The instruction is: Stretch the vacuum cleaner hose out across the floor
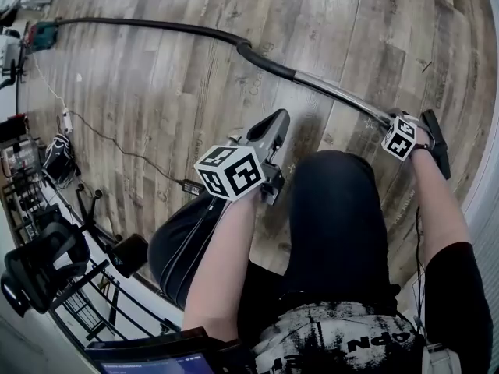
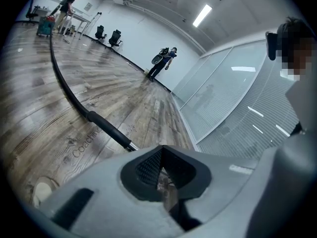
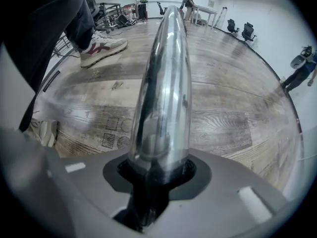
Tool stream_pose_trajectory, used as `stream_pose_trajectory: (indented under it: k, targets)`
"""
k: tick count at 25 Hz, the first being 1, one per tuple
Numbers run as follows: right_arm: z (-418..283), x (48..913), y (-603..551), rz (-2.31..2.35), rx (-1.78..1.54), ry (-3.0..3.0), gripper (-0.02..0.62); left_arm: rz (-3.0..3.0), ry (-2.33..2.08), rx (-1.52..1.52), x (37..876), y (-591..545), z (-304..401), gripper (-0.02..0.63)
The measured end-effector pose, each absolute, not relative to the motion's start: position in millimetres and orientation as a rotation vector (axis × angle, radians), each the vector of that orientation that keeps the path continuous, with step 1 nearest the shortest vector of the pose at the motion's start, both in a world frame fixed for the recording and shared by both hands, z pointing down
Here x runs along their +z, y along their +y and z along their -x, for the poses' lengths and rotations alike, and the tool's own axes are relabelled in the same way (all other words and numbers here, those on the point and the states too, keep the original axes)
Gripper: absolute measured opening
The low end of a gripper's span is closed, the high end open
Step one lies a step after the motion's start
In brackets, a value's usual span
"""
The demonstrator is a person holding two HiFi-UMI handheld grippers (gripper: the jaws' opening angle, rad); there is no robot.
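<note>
The black vacuum hose (image 1: pixel 156 26) runs over the wood floor from the far left to a black handle (image 1: pixel 261 59). From there a chrome wand (image 1: pixel 335 92) leads on to the right. My right gripper (image 1: pixel 398 123) points steeply down and is shut on that wand (image 3: pixel 166 83), close to the black floor nozzle (image 1: pixel 437 142). My left gripper (image 1: pixel 278 121) hangs over the person's knee, shut with nothing in it, apart from the hose. In the left gripper view the hose (image 2: pixel 62 78) and handle (image 2: pixel 106 128) lie ahead on the floor beyond the left gripper (image 2: pixel 166 182).
A teal vacuum body (image 1: pixel 43 33) stands at the far left end of the hose. A thin cable (image 1: pixel 117 146) and a power strip (image 1: pixel 68 121) lie on the floor at left. A chair and racks (image 1: pixel 47 263) crowd the lower left. A glass wall (image 2: pixel 233 98) runs along the right.
</note>
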State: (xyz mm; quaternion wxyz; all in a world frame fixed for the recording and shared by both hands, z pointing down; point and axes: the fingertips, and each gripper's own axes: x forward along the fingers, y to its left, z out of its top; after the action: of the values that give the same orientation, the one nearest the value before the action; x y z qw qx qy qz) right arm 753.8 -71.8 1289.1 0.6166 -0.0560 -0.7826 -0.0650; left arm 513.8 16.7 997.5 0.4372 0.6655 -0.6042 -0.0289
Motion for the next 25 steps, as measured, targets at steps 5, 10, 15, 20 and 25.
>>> stream_pose_trajectory:
  k: [5,10,15,20,25]
  targets:
    - [-761,1301,-75,0.138,-0.159,-1.761,0.130,-1.632,-1.526,-0.041,1010,25,-514,0.000]
    - [-767,1313,-78,0.160,-0.202,-1.703,0.123,-1.646,-1.523,-0.010,1010,25,-511,0.000]
    - [-763,1314,-73,0.149,-0.210,-1.711,0.132,-1.642,-1.533,-0.061,1014,25,-506,0.000]
    - [-770,1318,-67,0.139,-0.034,-1.706,0.258,-1.662,-1.524,-0.046,1015,27,-513,0.001]
    - [-770,1317,-63,0.124,-0.016,-1.720,0.301,-1.660,-1.515,-0.053,1017,32,-513,0.001]
